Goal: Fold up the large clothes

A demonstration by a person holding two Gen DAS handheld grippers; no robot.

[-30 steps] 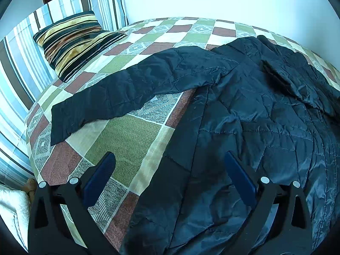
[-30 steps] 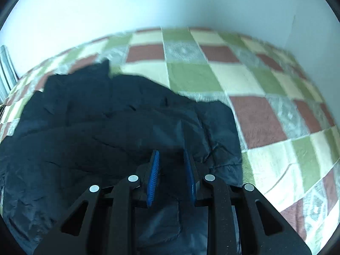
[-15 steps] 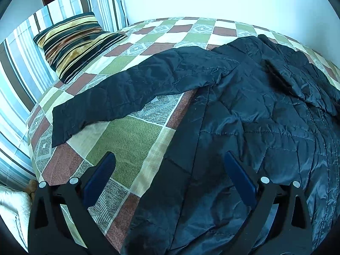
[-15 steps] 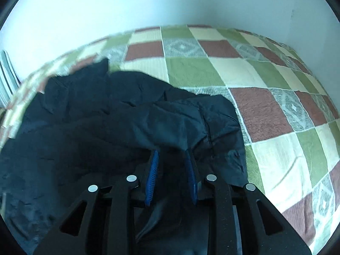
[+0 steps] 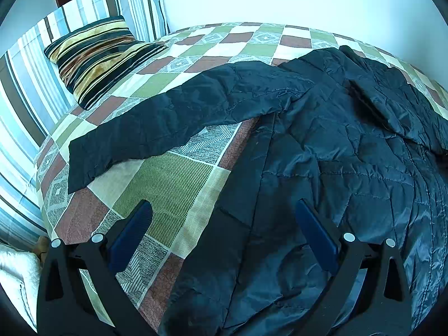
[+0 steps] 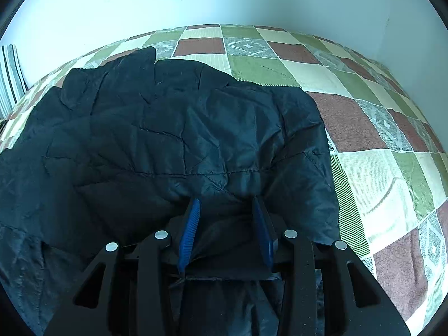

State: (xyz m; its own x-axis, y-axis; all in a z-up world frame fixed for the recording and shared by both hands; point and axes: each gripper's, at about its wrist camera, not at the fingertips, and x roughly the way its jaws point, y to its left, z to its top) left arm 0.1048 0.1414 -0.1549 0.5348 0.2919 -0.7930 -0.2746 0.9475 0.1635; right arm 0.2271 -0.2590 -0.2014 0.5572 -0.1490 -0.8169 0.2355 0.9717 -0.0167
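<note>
A large dark navy quilted jacket (image 5: 350, 168) lies spread on the checkered bedspread (image 5: 173, 179). One sleeve (image 5: 179, 120) stretches left toward the pillow. My left gripper (image 5: 224, 210) is open and empty, hovering over the jacket's lower left edge. In the right wrist view the jacket (image 6: 168, 128) has a folded-over part bunched in front of my right gripper (image 6: 226, 204). That gripper's jaws are parted with jacket fabric lying loosely between the blue pads (image 6: 190, 226).
A striped pillow (image 5: 98, 56) leans against a striped headboard cushion (image 5: 33, 64) at the left. White walls (image 6: 196, 0) border the bed at the back and right. Bare bedspread (image 6: 378, 140) lies right of the jacket.
My right gripper has opened from nearly shut on the jacket fabric. The folded part now rests further over the jacket body. The left gripper has barely moved.
</note>
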